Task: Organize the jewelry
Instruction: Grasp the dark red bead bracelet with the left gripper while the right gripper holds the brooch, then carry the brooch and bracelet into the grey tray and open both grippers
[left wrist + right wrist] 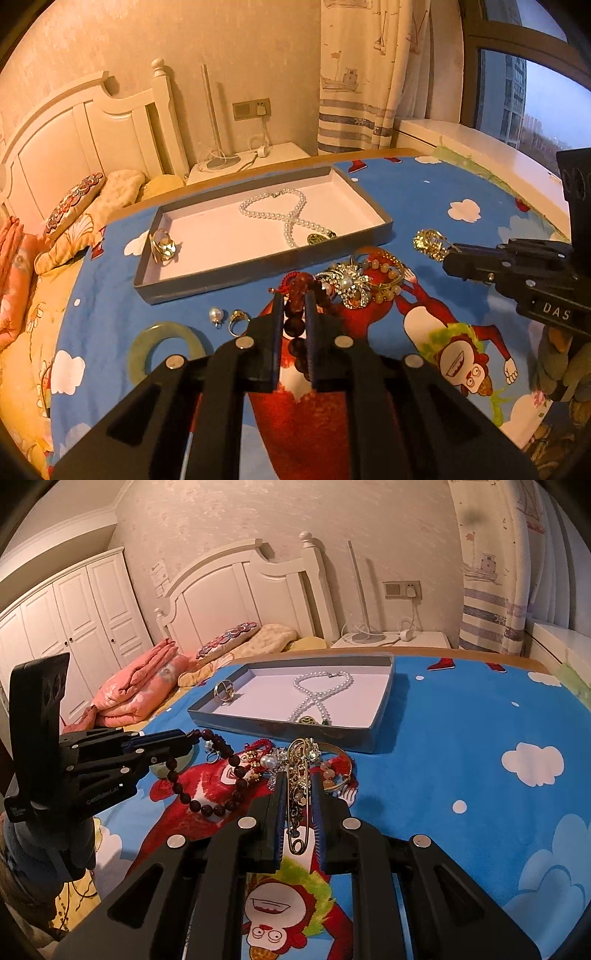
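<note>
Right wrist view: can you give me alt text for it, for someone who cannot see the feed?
The right hand-held gripper is shut on a gold brooch above a blue cartoon bedspread, while the left hand-held gripper holds a dark red bead bracelet. Behind sits a grey tray holding a pearl necklace.

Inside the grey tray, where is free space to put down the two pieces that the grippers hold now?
The tray floor is bare in the middle, between the gold ring at one end and the pearl necklace. The corner beyond the necklace is also free. The blanket in front of the tray is crowded: brooch, bangle, jade ring.
</note>
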